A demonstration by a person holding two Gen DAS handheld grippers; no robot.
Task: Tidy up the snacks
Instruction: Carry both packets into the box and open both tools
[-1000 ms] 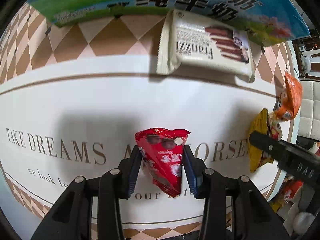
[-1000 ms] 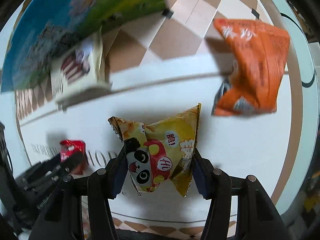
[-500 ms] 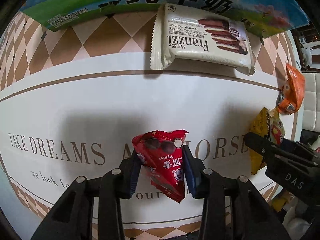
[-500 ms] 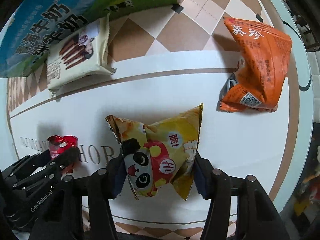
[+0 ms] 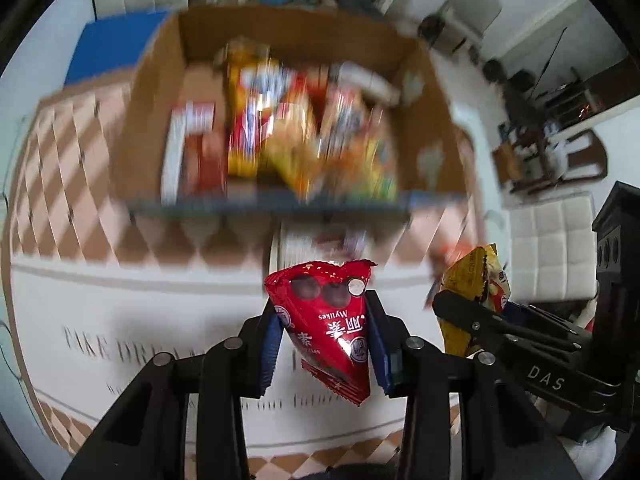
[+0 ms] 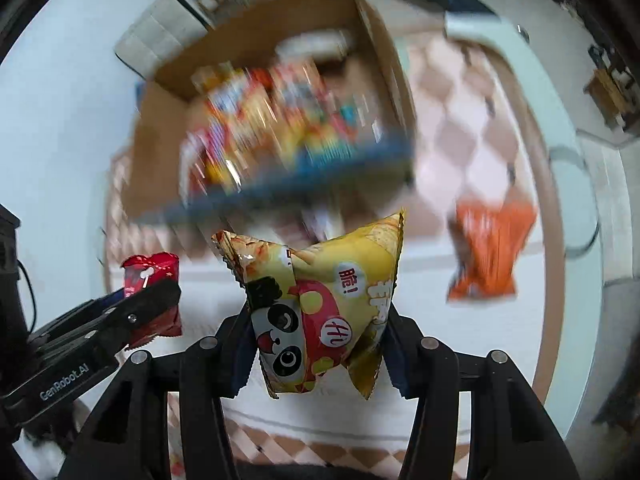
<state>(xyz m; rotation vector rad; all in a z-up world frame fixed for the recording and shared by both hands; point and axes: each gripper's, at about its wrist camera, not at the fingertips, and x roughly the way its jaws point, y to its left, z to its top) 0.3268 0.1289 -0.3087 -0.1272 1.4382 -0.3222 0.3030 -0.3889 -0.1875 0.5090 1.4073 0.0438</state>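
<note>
My left gripper [image 5: 322, 320] is shut on a red snack packet [image 5: 328, 320] and holds it above the table. My right gripper [image 6: 318, 320] is shut on a yellow panda snack bag [image 6: 320, 304], also lifted. Ahead stands an open cardboard box [image 5: 156, 92] filled with several snacks, blurred by motion; it also shows in the right wrist view [image 6: 160, 168]. An orange snack bag [image 6: 486, 252] lies on the table to the right. The right gripper with the yellow bag [image 5: 476, 280] shows at the right of the left wrist view. The red packet [image 6: 150, 288] shows at the left of the right wrist view.
The round table [image 5: 120, 292] has a white cloth with lettering and a brown checked border. A white packet [image 5: 320, 244] lies blurred just before the box. White chairs [image 5: 548, 248] and furniture stand beyond the table at the right.
Both grippers have lifted and tilted up with their snacks. The view swung from the tabletop to the open box, which now shows from above. The scene is blurred by motion.
</note>
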